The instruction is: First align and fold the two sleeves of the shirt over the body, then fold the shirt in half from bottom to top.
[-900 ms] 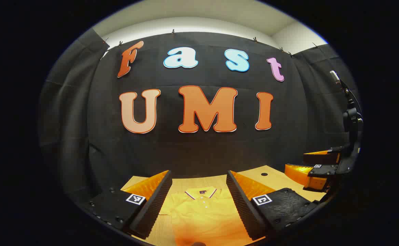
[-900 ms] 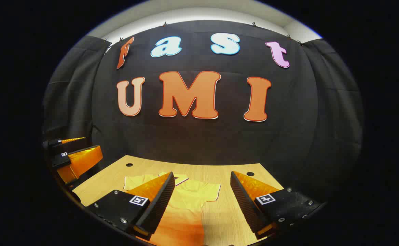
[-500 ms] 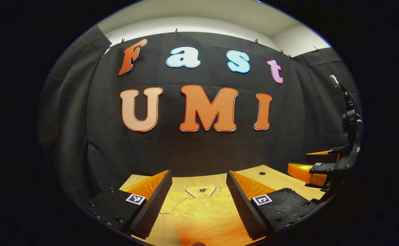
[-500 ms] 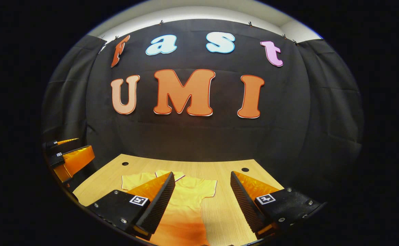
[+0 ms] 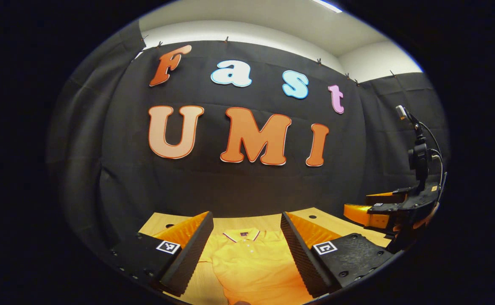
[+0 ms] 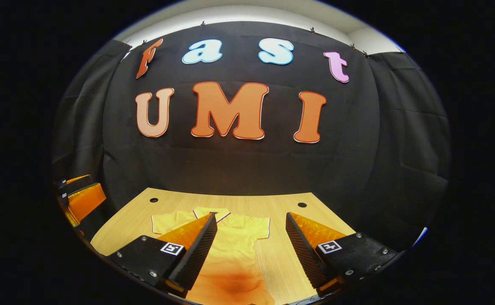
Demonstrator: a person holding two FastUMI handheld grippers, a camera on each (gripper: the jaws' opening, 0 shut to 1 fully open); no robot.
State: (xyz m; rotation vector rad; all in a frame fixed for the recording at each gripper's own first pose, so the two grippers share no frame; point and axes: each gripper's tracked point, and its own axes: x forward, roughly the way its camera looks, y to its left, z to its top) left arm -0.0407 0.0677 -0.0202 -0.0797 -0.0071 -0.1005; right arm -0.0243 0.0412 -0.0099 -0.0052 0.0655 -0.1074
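Note:
A yellow polo shirt lies flat on the wooden table, collar toward the far wall. In the left gripper view my left gripper hangs open above the shirt's chest, with nothing between its fingers. The right gripper shows at the right edge of that view, also open. In the right gripper view the shirt has both short sleeves spread out to the sides. My right gripper hovers open over the shirt's right sleeve. The left gripper appears at the far left of this view.
The table has two small round holes near its back edge. Black cloth walls close the booth behind and at both sides. Bare wood lies to the right of the shirt.
Both cameras tilted and shifted slightly; in the left gripper view the scene rolled and the right gripper sank a little. The shirt lies as before, and both grippers stayed open.

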